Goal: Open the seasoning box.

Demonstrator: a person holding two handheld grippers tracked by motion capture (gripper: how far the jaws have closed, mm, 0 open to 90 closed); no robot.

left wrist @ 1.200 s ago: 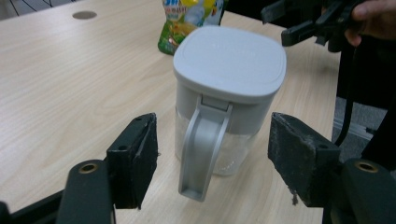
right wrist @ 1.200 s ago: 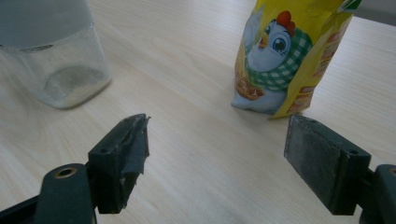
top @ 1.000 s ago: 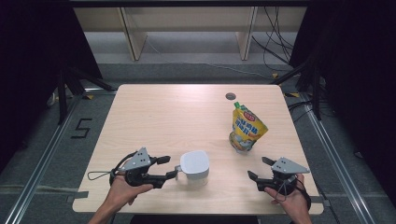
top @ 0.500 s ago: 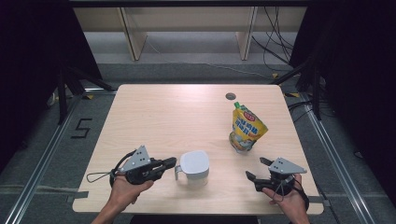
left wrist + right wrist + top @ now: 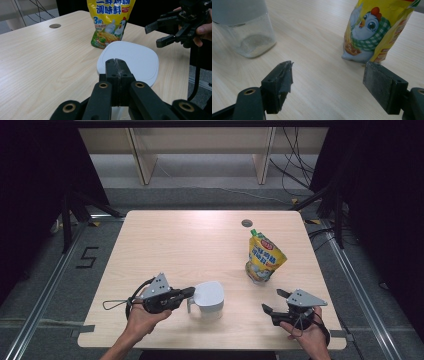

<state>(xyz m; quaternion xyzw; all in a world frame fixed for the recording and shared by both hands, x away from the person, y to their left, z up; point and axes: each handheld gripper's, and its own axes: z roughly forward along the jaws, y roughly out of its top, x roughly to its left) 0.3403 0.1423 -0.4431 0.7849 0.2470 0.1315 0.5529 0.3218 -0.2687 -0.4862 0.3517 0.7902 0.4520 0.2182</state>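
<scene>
**A:** High view first. How far along is it?

**B:** Barely started, I'd say. The jar (image 5: 209, 299) stands at the lower middle of the surface (image 5: 190, 240), with its white lid on. The pouch (image 5: 264, 257) stands upright to its upper right, well apart. Nothing is lifted or opened.

**A:** And the claws?

**B:** The left claw (image 5: 189, 292) is at the jar's left side, right by the handle. The right claw (image 5: 272, 301) hovers at the lower right, between jar and pouch, touching neither.

**A:** Left gripper view?

**B:** Its jaws are pressed together, seam to seam, with the lid (image 5: 132, 60) just beyond their tips. I can't tell whether they pinch the handle underneath. The pouch is at top centre, and the other claw is spread at upper right.

**A:** Right gripper view?

**B:** The jaws stand wide apart with bare wood between them. The jar is at upper left. Its glass is clear and nearly empty, with just a thin layer of pale grains (image 5: 254, 42) at the bottom. The pouch at upper right looks full, but its top is cut off by the frame.

**A:** So what's left?

**B:** Probably everything: taking off the lid, opening the pouch and filling the jar.
</scene>
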